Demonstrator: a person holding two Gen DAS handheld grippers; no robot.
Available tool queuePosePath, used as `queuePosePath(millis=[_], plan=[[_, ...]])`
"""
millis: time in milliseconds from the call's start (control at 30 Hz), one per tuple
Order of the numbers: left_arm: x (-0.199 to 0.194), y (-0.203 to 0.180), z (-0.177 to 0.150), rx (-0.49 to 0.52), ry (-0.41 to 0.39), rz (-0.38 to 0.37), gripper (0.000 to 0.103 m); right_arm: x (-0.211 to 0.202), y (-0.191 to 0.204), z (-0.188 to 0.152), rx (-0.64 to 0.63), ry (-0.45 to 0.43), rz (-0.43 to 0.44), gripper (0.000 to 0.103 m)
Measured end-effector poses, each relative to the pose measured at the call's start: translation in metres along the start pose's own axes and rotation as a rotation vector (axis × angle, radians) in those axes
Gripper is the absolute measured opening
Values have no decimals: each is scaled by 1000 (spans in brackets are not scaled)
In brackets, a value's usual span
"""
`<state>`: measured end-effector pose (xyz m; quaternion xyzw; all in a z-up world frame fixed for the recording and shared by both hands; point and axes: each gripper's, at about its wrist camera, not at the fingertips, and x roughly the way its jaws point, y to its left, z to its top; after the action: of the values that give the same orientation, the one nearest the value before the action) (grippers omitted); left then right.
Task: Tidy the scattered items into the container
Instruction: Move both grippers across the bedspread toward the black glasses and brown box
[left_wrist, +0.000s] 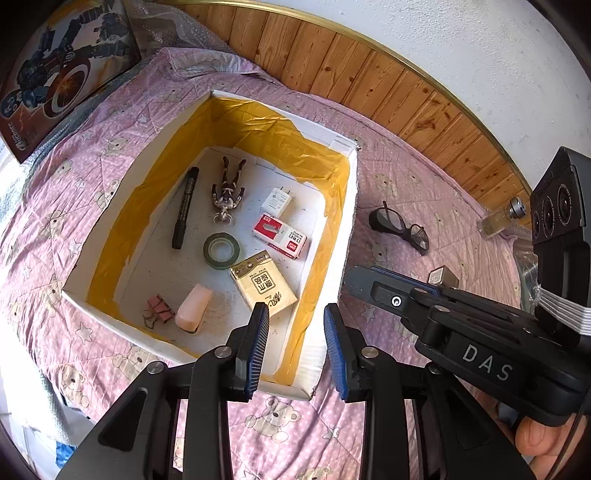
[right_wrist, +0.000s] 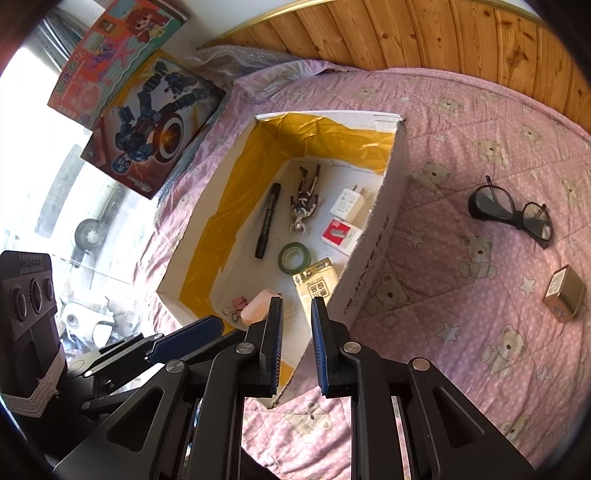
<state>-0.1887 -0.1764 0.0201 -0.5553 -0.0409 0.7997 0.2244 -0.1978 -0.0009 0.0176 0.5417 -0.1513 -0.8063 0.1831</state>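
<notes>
Both grippers, left (left_wrist: 296, 345) and right (right_wrist: 297, 345), hang released and empty over the near end of the box (right_wrist: 380, 229), which already holds most items. The glasses (right_wrist: 511, 214), small carton (right_wrist: 565, 297) and bottle (left_wrist: 498, 219) lie out on the quilt (right_wrist: 461, 122) to its right. The thin, splayed frames could slip or bend in a pinch, and the soft quilt gives; the box's right wall must be cleared, though the quilt there is open.

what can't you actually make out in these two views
- Small glass bottle: left wrist view only, partly behind the right gripper's body; contents unclear.
- Staples box: right wrist view, the container wall cuts off its right end.
- Small tan box: label too small to read.
- Pink binder clips: count unclear, tangled together.
- Left gripper and right gripper: both open, empty.
</notes>
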Motion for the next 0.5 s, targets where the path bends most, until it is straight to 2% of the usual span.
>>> queuePosePath(millis=[500], plan=[[28,-65,3,153,62,-25,32,-44,-83,-18,186,-87,-49,20]])
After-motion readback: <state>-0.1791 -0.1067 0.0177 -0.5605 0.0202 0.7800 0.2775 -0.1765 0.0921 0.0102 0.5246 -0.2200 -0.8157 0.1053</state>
